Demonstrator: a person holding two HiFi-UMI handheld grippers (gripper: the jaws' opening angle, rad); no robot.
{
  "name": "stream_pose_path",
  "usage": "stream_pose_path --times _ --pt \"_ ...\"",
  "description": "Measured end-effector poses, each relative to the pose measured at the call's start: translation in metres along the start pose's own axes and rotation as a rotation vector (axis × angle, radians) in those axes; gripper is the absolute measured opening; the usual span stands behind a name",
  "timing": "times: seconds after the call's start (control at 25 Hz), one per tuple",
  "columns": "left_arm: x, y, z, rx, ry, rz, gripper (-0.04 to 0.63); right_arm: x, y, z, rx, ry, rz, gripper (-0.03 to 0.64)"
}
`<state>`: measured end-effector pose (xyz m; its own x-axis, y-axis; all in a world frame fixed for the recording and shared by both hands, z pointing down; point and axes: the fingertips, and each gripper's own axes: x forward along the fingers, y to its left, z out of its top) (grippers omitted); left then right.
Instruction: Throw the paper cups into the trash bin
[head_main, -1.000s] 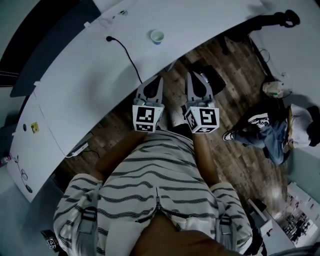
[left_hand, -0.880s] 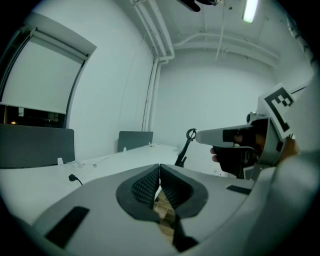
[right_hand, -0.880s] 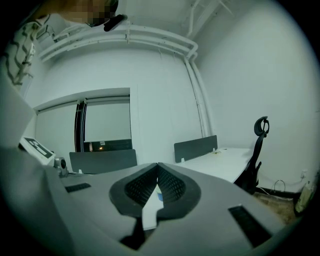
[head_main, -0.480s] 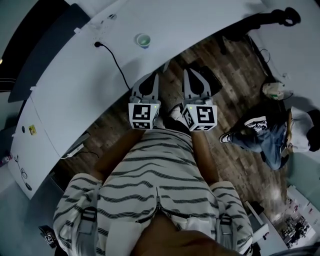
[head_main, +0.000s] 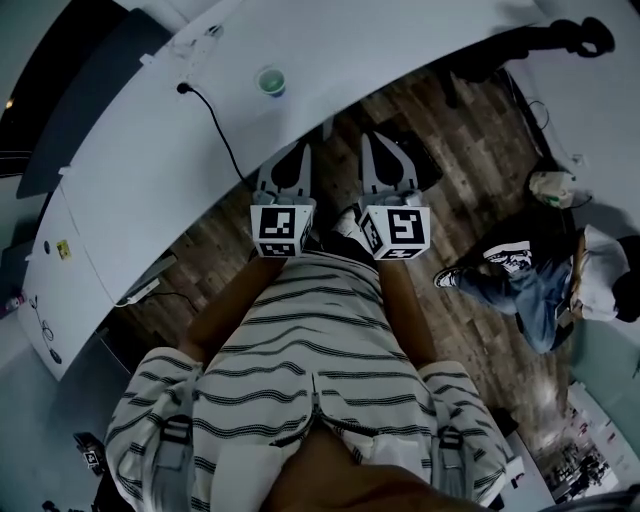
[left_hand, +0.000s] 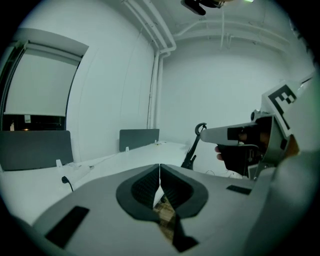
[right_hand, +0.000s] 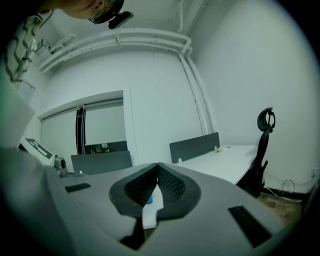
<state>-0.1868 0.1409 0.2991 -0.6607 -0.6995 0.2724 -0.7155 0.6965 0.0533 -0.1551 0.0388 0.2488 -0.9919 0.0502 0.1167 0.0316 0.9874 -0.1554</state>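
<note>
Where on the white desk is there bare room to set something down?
Widest bare stretch: desk right of the paper cup, up to the office chair. Also left of the black cable. Tightest between cup and cable.

A long white surface (head_main: 380, 40) curves across the top of the head view, with a black cable (head_main: 212, 125) lying on it and ending in a plug. Below it is a dark wooden floor (head_main: 470, 170), where a white power strip (head_main: 140, 290) lies just beside the surface's edge. A black office chair (head_main: 540, 45) stands at the far end. A person in jeans (head_main: 530, 290) sits low at the right. Grey divider panels (right_hand: 194, 146) stand on the surface, and white pipes (left_hand: 155, 75) run up the wall corner.
</note>
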Motion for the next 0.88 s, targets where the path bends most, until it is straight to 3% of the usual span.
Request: stream_pose_path --times 0.28,0.52,0.88 --pt "0.023 0.013 -0.007 0.052 0.033 -0.023 0.025 0.021 -0.003 -0.009 0.002 0.018 -0.018 0.017" --pt "0.044 0.036 -0.003 0.053 0.037 -0.038 0.025 0.042 -0.001 -0.010 -0.001 0.027 -0.044 0.017" --pt "0.063 0.065 -0.021 0.054 0.075 0.005 0.026 0.065 0.005 -0.021 -0.025 0.065 -0.019 0.017"
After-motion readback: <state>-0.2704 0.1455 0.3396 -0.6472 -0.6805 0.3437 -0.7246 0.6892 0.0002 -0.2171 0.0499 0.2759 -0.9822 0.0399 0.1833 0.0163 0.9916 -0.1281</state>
